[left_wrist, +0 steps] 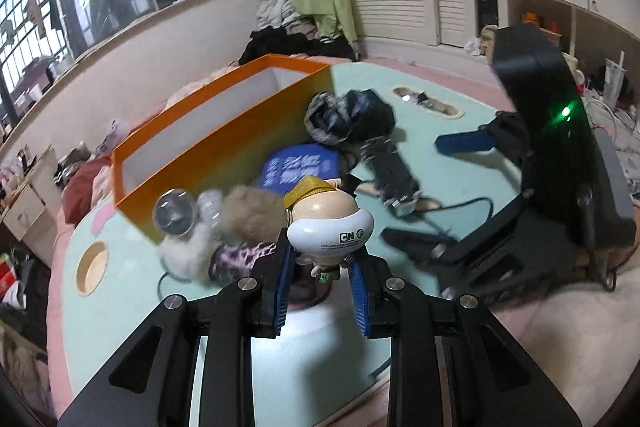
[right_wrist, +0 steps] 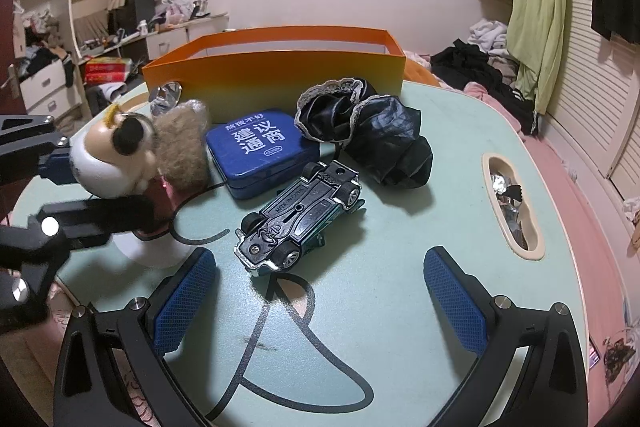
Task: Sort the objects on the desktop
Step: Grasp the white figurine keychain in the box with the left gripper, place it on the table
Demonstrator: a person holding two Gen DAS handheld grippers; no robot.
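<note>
While left tongs [left_wrist: 320,267] clasp the figurine [left_wrist: 330,223], right tongs [right_wrist: 320,303] gape.

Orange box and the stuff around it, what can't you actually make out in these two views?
- Orange box floor: hidden by its front wall in the right wrist view; the left wrist view shows only white inner walls.
- Figurine body: left wrist view, covered by its own head and the left gripper.
- Toy car top side: it lies wheels-up.
- Table slot contents: too small to identify.
</note>
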